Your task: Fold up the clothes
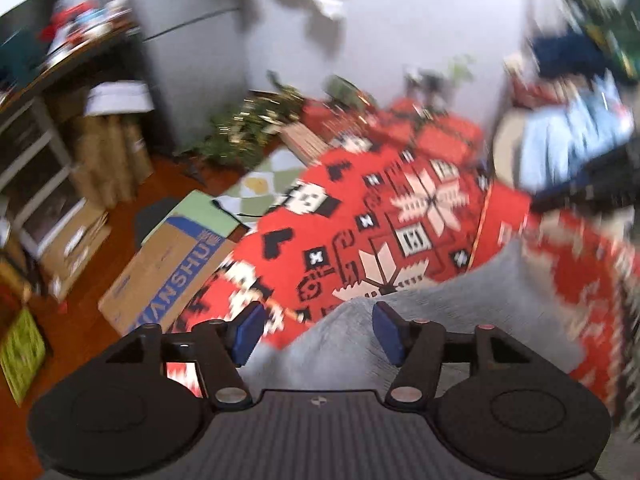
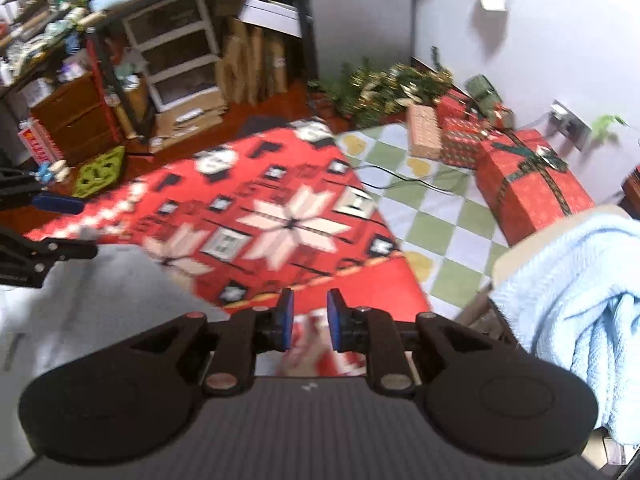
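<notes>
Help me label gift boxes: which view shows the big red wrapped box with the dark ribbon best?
The right wrist view: the red gift box sits sharp, ribbon visible, beside the checkered mat. In the left wrist view that far corner is blurred; no such box can be made out.

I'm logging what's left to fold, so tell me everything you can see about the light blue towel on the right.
The light blue towel looks like thick knitted or terry cloth with a nubby weave. It is unfolded, bunched in soft drooping folds and draped over a pale rounded surface, hanging down its side. It sits right of the red patterned rug, near a red wrapped gift box. Neither hand-held gripper touches it.
</notes>
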A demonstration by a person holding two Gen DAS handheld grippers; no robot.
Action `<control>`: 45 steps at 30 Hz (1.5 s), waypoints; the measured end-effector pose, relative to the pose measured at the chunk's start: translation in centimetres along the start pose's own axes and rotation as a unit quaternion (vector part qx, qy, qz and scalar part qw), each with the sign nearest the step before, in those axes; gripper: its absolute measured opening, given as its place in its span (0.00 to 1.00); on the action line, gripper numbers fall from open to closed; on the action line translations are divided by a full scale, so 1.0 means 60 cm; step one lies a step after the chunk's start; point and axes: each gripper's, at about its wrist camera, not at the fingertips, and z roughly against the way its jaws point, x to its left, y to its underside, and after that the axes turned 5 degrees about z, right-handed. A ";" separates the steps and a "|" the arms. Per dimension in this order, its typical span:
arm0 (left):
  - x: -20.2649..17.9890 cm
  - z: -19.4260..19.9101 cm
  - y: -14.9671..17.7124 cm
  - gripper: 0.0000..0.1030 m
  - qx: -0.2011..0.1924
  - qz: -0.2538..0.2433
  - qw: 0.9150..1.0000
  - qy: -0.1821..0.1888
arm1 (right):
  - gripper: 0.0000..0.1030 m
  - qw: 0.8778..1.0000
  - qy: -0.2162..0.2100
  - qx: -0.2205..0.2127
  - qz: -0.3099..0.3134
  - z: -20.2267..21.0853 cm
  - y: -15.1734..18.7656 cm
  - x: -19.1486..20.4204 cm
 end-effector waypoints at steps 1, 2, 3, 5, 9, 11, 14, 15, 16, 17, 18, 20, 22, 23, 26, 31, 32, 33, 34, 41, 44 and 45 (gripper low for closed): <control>0.006 0.022 0.012 0.58 -0.007 0.020 1.000 -0.001 | 0.20 1.000 -0.010 -0.003 0.004 0.012 -0.004 0.014; 0.011 0.045 0.026 0.58 -0.012 0.039 0.999 -0.006 | 0.20 1.000 -0.020 -0.004 0.009 0.021 -0.008 0.029; 0.017 0.069 0.043 0.58 -0.015 0.058 0.998 -0.015 | 0.21 0.999 -0.030 -0.004 0.014 0.029 -0.010 0.047; 0.028 0.111 0.081 0.58 -0.012 0.090 0.995 -0.031 | 0.21 0.998 -0.053 -0.002 0.024 0.042 -0.016 0.087; 0.057 0.200 0.174 0.57 0.006 0.155 0.984 -0.085 | 0.21 0.992 -0.108 0.002 0.063 0.045 -0.023 0.186; 0.072 0.242 0.222 0.56 0.016 0.183 0.977 -0.105 | 0.21 0.987 -0.132 0.007 0.095 0.042 -0.024 0.242; 0.095 0.307 0.302 0.56 0.029 0.224 0.963 -0.147 | 0.21 0.974 -0.178 0.015 0.137 0.039 -0.023 0.331; 0.103 0.327 0.329 0.56 0.033 0.238 0.957 -0.160 | 0.21 0.969 -0.194 0.017 0.151 0.039 -0.020 0.361; 0.111 0.345 0.355 0.54 0.037 0.253 0.952 -0.171 | 0.21 0.963 -0.210 0.020 0.166 0.039 -0.016 0.393; 0.120 0.361 0.380 0.53 0.041 0.268 0.945 -0.181 | 0.21 0.957 -0.226 0.024 0.181 0.039 -0.010 0.425; 0.129 0.375 0.405 0.50 0.047 0.282 0.939 -0.192 | 0.21 0.950 -0.242 0.028 0.197 0.037 -0.001 0.460; 0.143 0.395 0.448 0.44 0.054 0.301 0.930 -0.206 | 0.21 0.933 -0.272 0.036 0.231 0.034 0.017 0.528; 0.153 0.409 0.488 0.43 0.062 0.315 0.922 -0.216 | 0.20 0.916 -0.293 0.042 0.270 0.026 0.035 0.589; 0.157 0.413 0.506 0.41 0.066 0.321 0.919 -0.219 | 0.20 0.909 -0.300 0.043 0.285 0.019 0.040 0.611; 0.172 0.415 0.547 0.41 0.070 0.334 0.912 -0.226 | 0.19 0.896 -0.308 0.044 0.316 -0.004 0.046 0.674; 0.199 0.400 0.578 0.41 0.063 0.340 0.911 -0.225 | 0.19 0.875 -0.294 0.045 0.381 -0.059 0.022 0.749; 0.204 0.396 0.580 0.41 0.061 0.342 0.911 -0.222 | 0.19 0.870 -0.291 0.045 0.396 -0.071 0.017 0.763; 0.210 0.392 0.580 0.41 0.057 0.346 0.911 -0.217 | 0.19 0.864 -0.287 0.045 0.410 -0.083 0.011 0.777; 0.214 0.389 0.581 0.41 0.052 0.349 0.911 -0.212 | 0.19 0.859 -0.284 0.045 0.424 -0.094 0.006 0.790; 0.215 0.368 0.571 0.13 0.040 0.330 0.925 -0.185 | 0.19 0.824 -0.278 0.076 0.488 -0.148 -0.007 0.832; 0.210 0.363 0.568 0.04 0.045 0.320 0.930 -0.176 | 0.19 0.810 -0.274 0.088 0.512 -0.160 0.009 0.838; 0.208 0.362 0.568 0.03 0.045 0.314 0.932 -0.177 | 0.19 0.803 -0.271 0.090 0.523 -0.163 0.015 0.840</control>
